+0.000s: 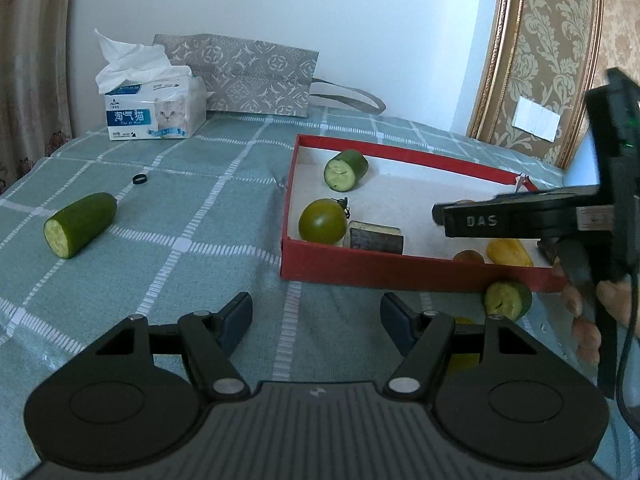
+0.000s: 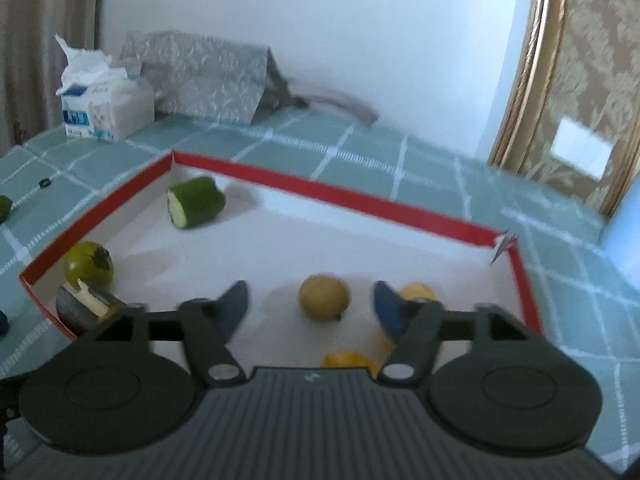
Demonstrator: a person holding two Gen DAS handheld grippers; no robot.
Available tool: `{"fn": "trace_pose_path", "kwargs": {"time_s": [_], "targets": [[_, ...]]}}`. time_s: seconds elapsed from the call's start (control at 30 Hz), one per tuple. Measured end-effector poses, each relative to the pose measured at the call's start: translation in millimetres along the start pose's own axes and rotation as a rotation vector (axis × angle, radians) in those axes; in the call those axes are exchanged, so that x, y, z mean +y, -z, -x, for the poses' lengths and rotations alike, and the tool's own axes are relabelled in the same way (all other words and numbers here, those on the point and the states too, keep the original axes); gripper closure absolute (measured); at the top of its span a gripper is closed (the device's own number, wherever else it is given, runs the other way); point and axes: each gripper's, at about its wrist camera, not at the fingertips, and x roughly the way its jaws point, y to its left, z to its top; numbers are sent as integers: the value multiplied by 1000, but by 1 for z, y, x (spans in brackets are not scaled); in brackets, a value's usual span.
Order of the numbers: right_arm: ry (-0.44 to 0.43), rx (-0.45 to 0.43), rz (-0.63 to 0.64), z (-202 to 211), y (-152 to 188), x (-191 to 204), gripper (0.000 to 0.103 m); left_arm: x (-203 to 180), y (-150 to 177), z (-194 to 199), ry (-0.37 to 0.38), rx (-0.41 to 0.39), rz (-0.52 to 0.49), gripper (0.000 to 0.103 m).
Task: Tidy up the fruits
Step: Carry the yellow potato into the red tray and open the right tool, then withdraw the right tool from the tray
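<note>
Right hand-held gripper (image 2: pixel 310 306) spread over red box (image 2: pixel 328 196); round yellowish fruit (image 2: pixel 324 298), maybe a lime, between fingers, untouched. Left hand-held gripper (image 1: pixel 316 316) also spread; cucumber half (image 1: pixel 80 224) far left, cut end facing near-left.

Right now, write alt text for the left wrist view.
Open left tongs hover empty over a green checked tablecloth, facing a red box holding a cucumber piece and a green tomato. Another cucumber half lies left on the cloth; the right tongs reach over the box.

Three cucumber pieces (image 1: pixel 80 224) (image 1: pixel 346 169) (image 1: pixel 508 300) showed (one inside the red box (image 1: pixel 400 272)), one green tomato (image 1: pixel 322 221), one tissue pack (image 1: pixel 154 110), one patterned bag (image 1: pixel 256 76).
</note>
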Motion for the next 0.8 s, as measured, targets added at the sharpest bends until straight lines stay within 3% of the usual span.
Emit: {"fn": "trace_pose_path", "kwargs": {"time_s": [0.17,0.33,0.5,0.6,0.8], "targets": [[62,-109,-2,41,10,-10,17,0,0,0,-3,-1,1,33],[51,-175,-128,94,40,-46,10,2,0,2,-5,-7,7,33],[61,-161,-210,120,79,-69,3,2,1,7,4,-27,12,33],[39,-104,-252,118,95,-75,2,-2,2,12,13,-59,-5,33],[26,-88,-202,119,101,-62,2,-21,6,20,4,-119,-100,27]]}}
